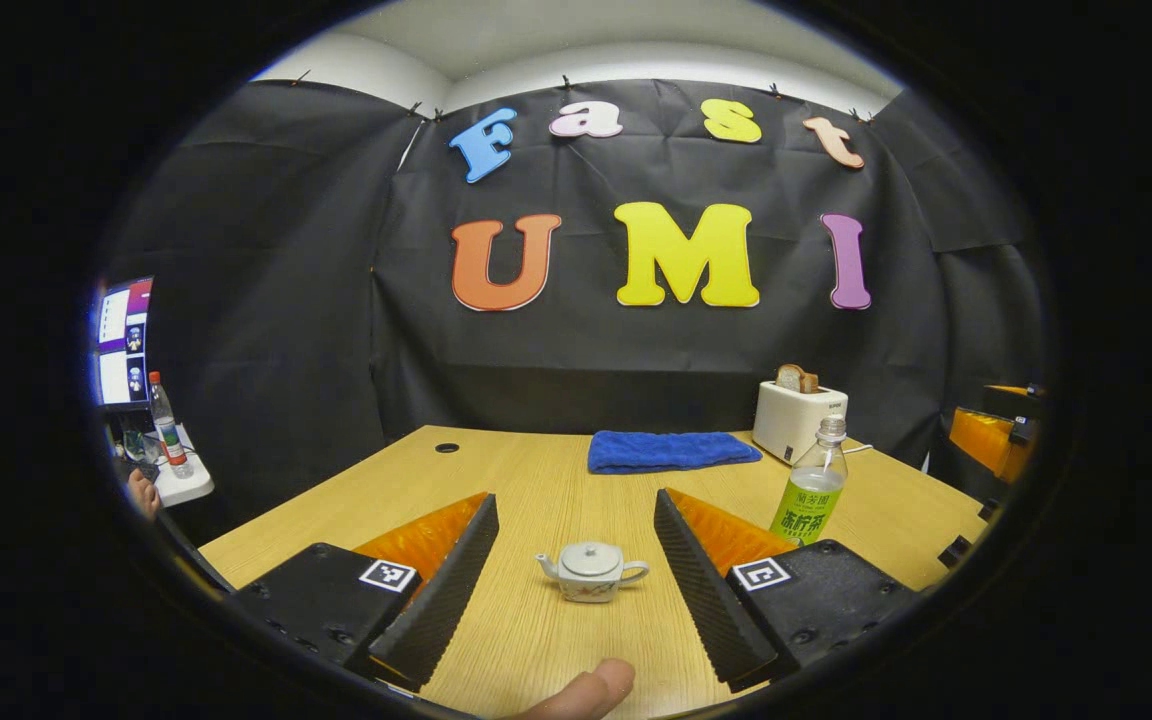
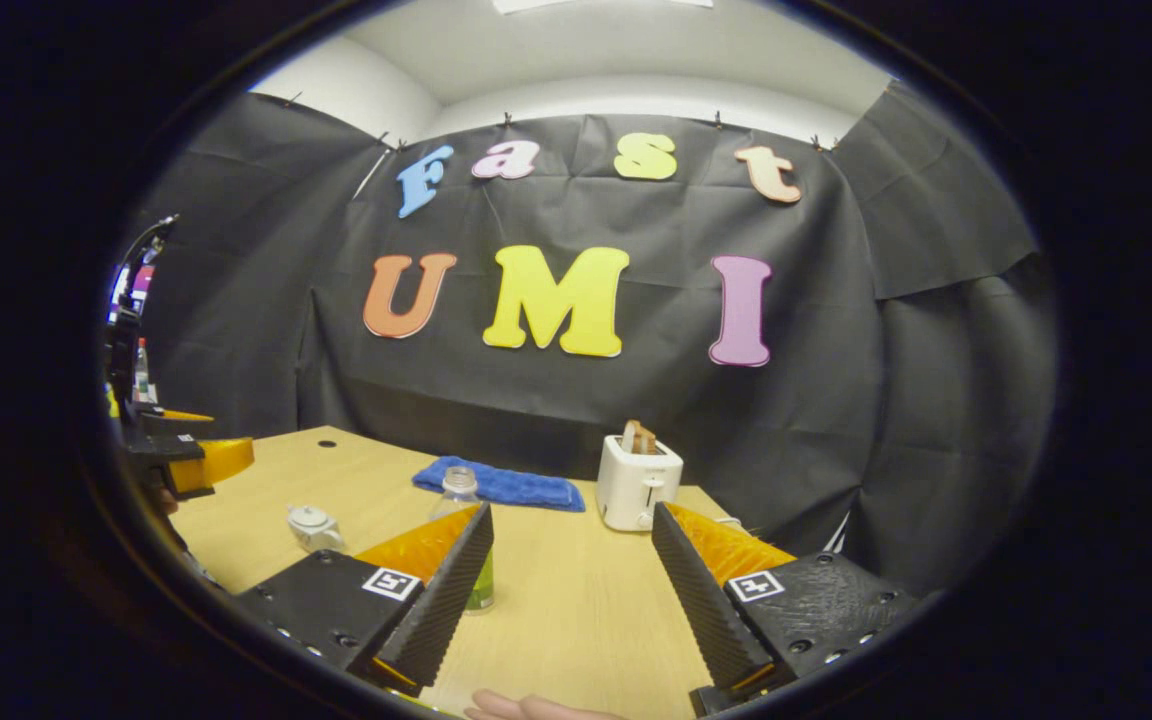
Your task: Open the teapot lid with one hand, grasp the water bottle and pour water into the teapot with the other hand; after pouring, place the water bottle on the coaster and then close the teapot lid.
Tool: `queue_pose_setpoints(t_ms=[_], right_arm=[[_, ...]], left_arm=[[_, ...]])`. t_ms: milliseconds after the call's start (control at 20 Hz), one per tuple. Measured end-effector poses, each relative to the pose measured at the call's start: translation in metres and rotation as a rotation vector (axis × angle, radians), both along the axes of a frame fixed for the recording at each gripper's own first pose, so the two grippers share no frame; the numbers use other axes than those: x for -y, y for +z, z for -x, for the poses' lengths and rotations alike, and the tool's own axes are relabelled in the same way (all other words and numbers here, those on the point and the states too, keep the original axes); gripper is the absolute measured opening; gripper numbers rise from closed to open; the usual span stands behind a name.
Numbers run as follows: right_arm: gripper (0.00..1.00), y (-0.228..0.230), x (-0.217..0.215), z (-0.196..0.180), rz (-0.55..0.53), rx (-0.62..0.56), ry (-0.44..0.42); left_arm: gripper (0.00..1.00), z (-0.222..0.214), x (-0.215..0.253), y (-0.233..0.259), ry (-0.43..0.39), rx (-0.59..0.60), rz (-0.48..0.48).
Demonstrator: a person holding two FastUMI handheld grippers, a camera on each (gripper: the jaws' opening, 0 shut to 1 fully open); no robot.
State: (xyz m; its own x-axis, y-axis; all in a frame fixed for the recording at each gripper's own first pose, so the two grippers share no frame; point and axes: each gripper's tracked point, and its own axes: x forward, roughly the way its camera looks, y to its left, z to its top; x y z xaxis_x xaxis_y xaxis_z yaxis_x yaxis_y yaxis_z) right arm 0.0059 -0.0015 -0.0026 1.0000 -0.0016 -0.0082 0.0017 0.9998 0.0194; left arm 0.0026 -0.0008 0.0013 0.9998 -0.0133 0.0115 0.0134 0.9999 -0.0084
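You are at the very start: nothing is grasped, and your left gripper [image 1: 576, 570] has its fingers spread wide apart with nothing between them but the teapot [image 1: 591, 572] farther off on the desk [image 1: 536, 480]. The teapot sits upright, lid [image 1: 590, 558] on, spout to the left and handle to the right, centred ahead of that gripper. The water bottle [image 1: 811, 490] stands upright to the right of the teapot and a little farther away, cap on, near the toaster [image 1: 796, 415] and the blue cloth [image 1: 671, 450] at the far side.

Your right gripper [image 2: 571, 570] is likewise held wide apart over bare desk, with the water bottle just behind its left finger, so it is off line.

The step in hand looks like the approach to the lid. Next, bring the left gripper forward and down over the lid's knob, then close on it; swing the right gripper left to frame the water bottle. I see no coaster from here.
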Motion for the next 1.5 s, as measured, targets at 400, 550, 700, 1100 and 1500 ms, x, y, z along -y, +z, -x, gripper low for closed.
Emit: queue_pose_setpoints(t_ms=[400, 550, 700, 1100, 1500], right_arm=[[0.96, -0.008, 0.002, -0.012, 0.03, 0.0, -0.047], [0.98, -0.01, 0.0, -0.018, 0.028, 0.009, -0.039], [0.98, -0.013, 0.0, -0.022, 0.02, 0.004, -0.032], [0.96, -0.027, -0.008, -0.032, 0.019, -0.018, -0.022], [0.96, -0.045, -0.021, -0.042, 0.015, -0.06, -0.006]], left_arm=[[0.99, -0.03, 0.015, -0.005, -0.076, 0.072, 0.029], [0.98, -0.062, 0.014, -0.026, -0.06, 0.054, 0.005], [0.99, -0.084, 0.015, -0.054, -0.057, -0.022, -0.014], [0.95, -0.105, 0.028, -0.086, -0.081, -0.086, 0.043], [0.46, -0.114, 0.008, -0.096, -0.049, -0.115, 0.031]])
